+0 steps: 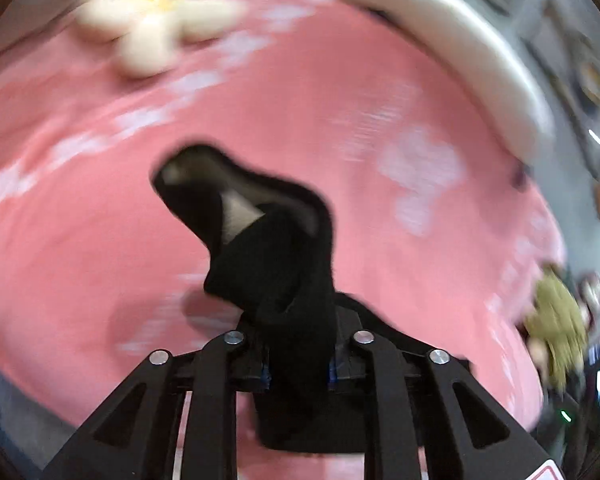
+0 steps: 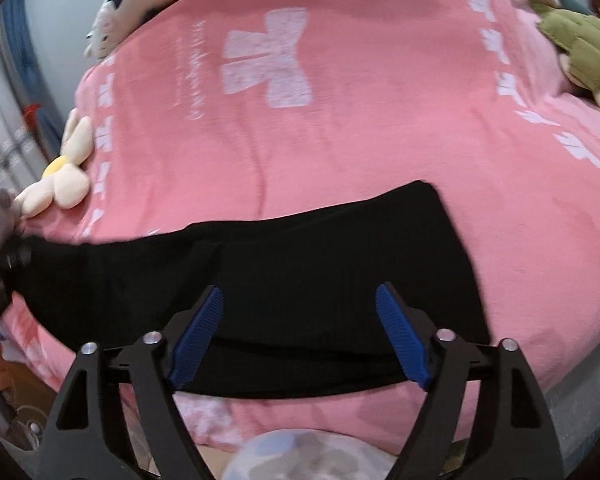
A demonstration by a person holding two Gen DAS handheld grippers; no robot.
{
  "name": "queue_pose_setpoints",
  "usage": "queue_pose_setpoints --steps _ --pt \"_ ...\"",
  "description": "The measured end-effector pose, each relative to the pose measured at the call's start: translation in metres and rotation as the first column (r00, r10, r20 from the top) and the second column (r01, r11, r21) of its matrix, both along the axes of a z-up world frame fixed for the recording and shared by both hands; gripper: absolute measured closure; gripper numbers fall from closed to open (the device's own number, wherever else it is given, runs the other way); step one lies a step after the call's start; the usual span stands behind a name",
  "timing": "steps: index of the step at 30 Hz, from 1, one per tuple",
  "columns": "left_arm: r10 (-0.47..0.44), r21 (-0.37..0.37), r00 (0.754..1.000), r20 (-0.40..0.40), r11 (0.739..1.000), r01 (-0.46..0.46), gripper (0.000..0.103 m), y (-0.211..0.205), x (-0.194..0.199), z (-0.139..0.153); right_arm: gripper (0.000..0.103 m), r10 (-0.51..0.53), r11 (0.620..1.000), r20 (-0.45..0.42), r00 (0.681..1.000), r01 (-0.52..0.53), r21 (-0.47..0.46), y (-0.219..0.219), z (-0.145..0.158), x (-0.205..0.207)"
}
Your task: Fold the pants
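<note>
The black pants (image 2: 300, 272) lie stretched across the near part of a pink blanket (image 2: 340, 128). In the left wrist view, my left gripper (image 1: 300, 360) is shut on a bunched end of the pants (image 1: 276, 264) and holds it up above the blanket; this view is motion-blurred. My right gripper (image 2: 300, 336) is open, its blue pads (image 2: 198, 336) spread just above the middle of the pants, holding nothing.
A cream flower plush (image 2: 58, 172) lies at the blanket's left edge and a green plush toy (image 2: 580, 52) at the far right. A white pillow (image 2: 120, 12) lies at the far left. Both plush toys show blurred in the left wrist view.
</note>
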State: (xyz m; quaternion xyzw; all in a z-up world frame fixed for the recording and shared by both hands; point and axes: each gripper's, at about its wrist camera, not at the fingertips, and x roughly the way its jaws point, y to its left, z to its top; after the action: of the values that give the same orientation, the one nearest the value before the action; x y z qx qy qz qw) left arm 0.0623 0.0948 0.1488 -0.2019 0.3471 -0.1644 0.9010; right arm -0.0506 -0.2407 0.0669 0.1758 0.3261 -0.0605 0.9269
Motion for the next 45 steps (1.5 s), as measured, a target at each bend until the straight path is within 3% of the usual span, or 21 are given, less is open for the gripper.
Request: queue_pose_setpoints --steps 3,6,9,15,20,21,22,23,25,28,33,36,41,44,45 --pt "-0.128 0.092 0.992 -0.01 0.987 0.129 0.005 -0.069 -0.001 -0.013 0.022 0.021 1.0 -0.05 0.999 -0.021 0.001 0.007 -0.013 0.008" --pt "-0.158 0.15 0.976 -0.147 0.972 0.18 0.007 -0.102 0.0 -0.057 0.022 0.052 0.997 -0.061 0.997 -0.048 0.055 0.008 -0.018 0.007" --pt "-0.142 0.108 0.963 -0.229 0.979 0.17 0.007 -0.093 -0.011 -0.085 0.021 0.107 0.99 -0.062 0.992 -0.1 0.103 0.008 -0.019 0.01" --pt "-0.029 0.205 0.975 -0.22 0.976 0.075 0.006 -0.055 -0.023 -0.087 0.02 0.246 0.932 -0.063 0.967 -0.218 0.29 0.021 -0.035 0.056" --pt "0.036 0.3 0.975 -0.217 0.954 0.031 0.006 -0.032 -0.026 -0.087 0.02 0.341 0.877 -0.089 0.936 -0.283 0.388 0.057 -0.058 0.093" --pt "0.038 0.307 0.974 -0.222 0.951 0.032 0.006 -0.028 -0.027 -0.088 0.031 0.364 0.867 -0.092 0.927 -0.301 0.397 0.067 -0.063 0.099" --pt "0.041 0.312 0.973 -0.227 0.95 0.033 0.006 -0.025 -0.026 -0.091 0.04 0.375 0.864 -0.1 0.922 -0.309 0.399 0.076 -0.067 0.103" --pt "0.045 0.313 0.972 -0.232 0.949 0.031 0.006 -0.023 -0.026 -0.093 0.042 0.373 0.868 -0.109 0.921 -0.305 0.392 0.082 -0.07 0.105" --pt "0.053 0.319 0.968 -0.244 0.947 0.028 0.006 -0.018 -0.025 -0.097 0.055 0.358 0.901 -0.12 0.926 -0.308 0.305 0.098 -0.066 0.104" --pt "0.061 0.331 0.965 -0.254 0.943 0.028 0.006 -0.011 -0.024 -0.101 0.07 0.343 0.92 -0.125 0.931 -0.307 0.243 0.108 -0.055 0.101" --pt "0.072 0.338 0.961 -0.266 0.941 0.023 0.006 -0.001 -0.023 -0.106 0.073 0.369 0.919 -0.077 0.926 -0.351 0.179 0.126 -0.025 0.091" --pt "0.075 0.339 0.96 -0.27 0.941 0.021 0.006 0.001 -0.023 -0.107 0.069 0.358 0.929 -0.138 0.923 -0.338 0.151 0.133 -0.034 0.102" --pt "0.079 0.349 0.958 -0.277 0.937 0.024 0.006 0.007 -0.025 -0.109 0.077 0.347 0.932 -0.157 0.925 -0.321 0.169 0.136 -0.043 0.106" --pt "0.087 0.353 0.956 -0.28 0.935 0.019 0.006 0.01 -0.027 -0.109 0.085 0.377 0.918 -0.119 0.918 -0.354 0.18 0.142 -0.02 0.106" --pt "0.09 0.351 0.955 -0.281 0.936 0.015 0.006 0.011 -0.027 -0.108 0.086 0.397 0.909 -0.063 0.916 -0.382 0.17 0.142 0.005 0.103"
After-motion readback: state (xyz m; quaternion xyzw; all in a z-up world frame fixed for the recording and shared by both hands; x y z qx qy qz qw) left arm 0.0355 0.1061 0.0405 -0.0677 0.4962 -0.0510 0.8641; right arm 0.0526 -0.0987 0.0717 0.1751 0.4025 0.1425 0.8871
